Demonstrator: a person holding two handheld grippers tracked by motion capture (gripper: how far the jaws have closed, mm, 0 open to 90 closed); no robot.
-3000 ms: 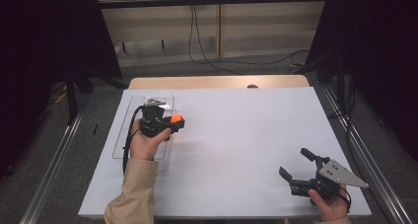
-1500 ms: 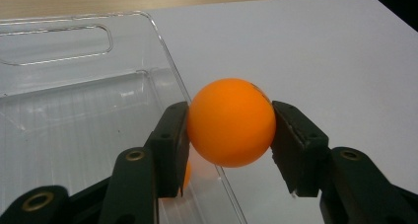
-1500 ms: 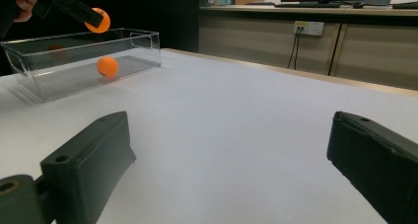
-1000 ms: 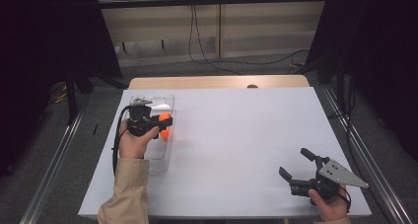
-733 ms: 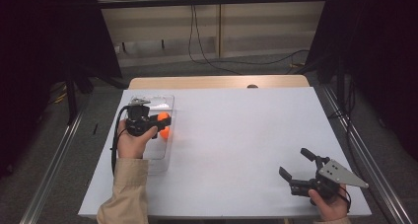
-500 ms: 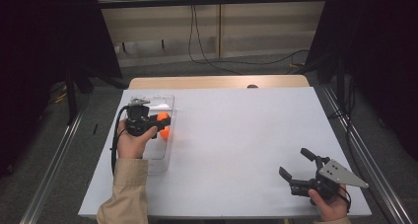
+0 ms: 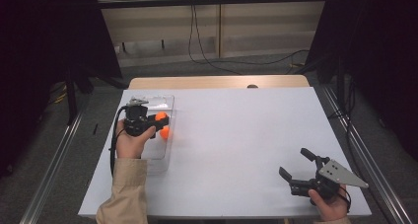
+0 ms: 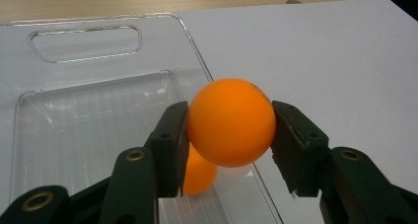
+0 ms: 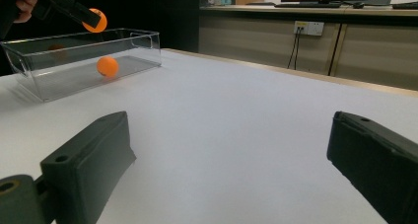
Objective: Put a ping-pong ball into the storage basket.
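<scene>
Gripping an orange ball [image 8: 230,121] between its two black jaws, the left gripper [image 7: 148,123] is hovering at about nine o'clock on the table [image 7: 236,150], held by the person's left hand [image 7: 129,142], whose tan sleeve [image 7: 121,194] is coming in from the seven o'clock edge. In the left gripper view the jaws are standing about a ball's width apart, each pad pressing a side of the ball, which is sitting over the right-hand wall of a clear plastic bin [image 8: 88,115]. A second orange ball [image 8: 199,172] is lying on the bin's floor directly beneath the held one, partly hidden behind it. In the high view the bin [image 7: 165,103] is lying along the table's left side, its long axis running from seven toward eleven o'clock, and the two balls are showing as orange spots by its right wall, one higher [image 7: 161,117] and one lower [image 7: 165,132]. Moving rightward, the broad white tabletop is lying bare through the centre. At about five o'clock the right gripper [image 7: 296,166] is resting low near the table's front edge, held in the person's right hand [image 7: 328,206], with its grey three-cornered plate [image 7: 340,172] on top; its jaws are spread wide and pointing toward nine o'clock, with nothing between them. In the right gripper view those jaws are framing open table, and far off at ten o'clock the bin [image 9: 29,66] is showing the loose ball [image 9: 107,66] inside and the held ball [image 9: 94,19] raised above its rim.
</scene>
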